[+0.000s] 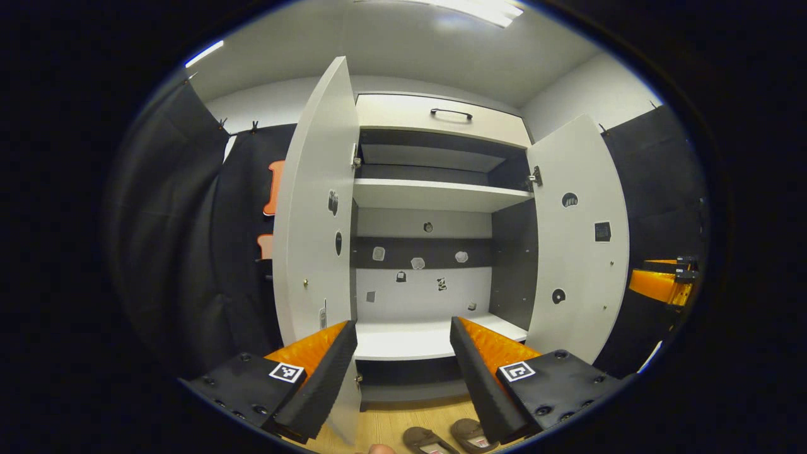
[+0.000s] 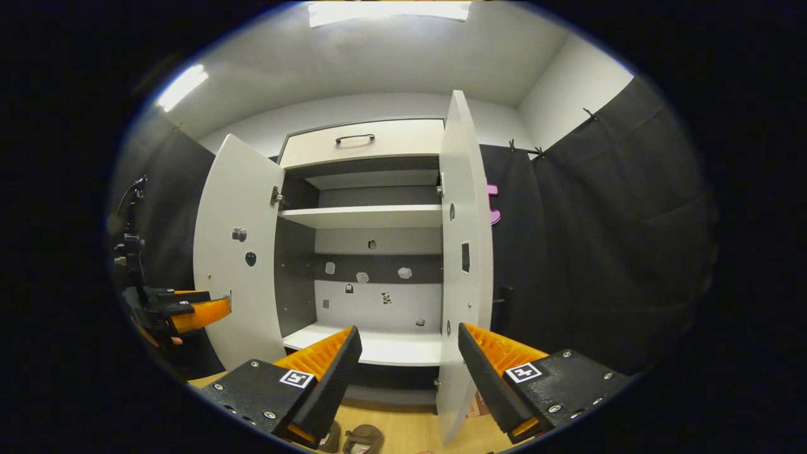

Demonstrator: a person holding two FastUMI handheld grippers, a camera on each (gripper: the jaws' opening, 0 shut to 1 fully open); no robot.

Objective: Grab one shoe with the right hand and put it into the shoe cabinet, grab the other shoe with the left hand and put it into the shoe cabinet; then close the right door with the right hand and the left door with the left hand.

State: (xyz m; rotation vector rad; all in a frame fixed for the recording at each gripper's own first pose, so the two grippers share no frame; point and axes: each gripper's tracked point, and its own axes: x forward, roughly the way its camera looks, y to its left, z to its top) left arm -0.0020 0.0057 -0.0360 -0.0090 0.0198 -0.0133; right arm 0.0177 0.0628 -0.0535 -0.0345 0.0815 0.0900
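So you've got the shoe cabinet dead ahead with both doors swung wide: the left door and the right door both stand open, and the bottom shelf is bare, so my read is nothing's gone in yet

Both shoes sit on the wooden floor just in front of the cabinet base, way below where you're aiming. In the left gripper view the pair is at the very bottom edge, between your fingers and a bit toward the right one. In the right gripper view the shoes peek out low, right behind your left finger, with the open right door's edge standing between your fingers

Left gripper has its fingers spread apart, holding nothing. Right gripper same deal, wide apart and empty. You can also spot the left gripper off at the left edge of the right gripper view

The thing the next move hangs on: the shoes are down, not forward. Can't really tell their long axis from that sliver, looks roughly toes toward the cabinet. Neither hand looks clearly nearer, but the right goes first, so tip it down and drop
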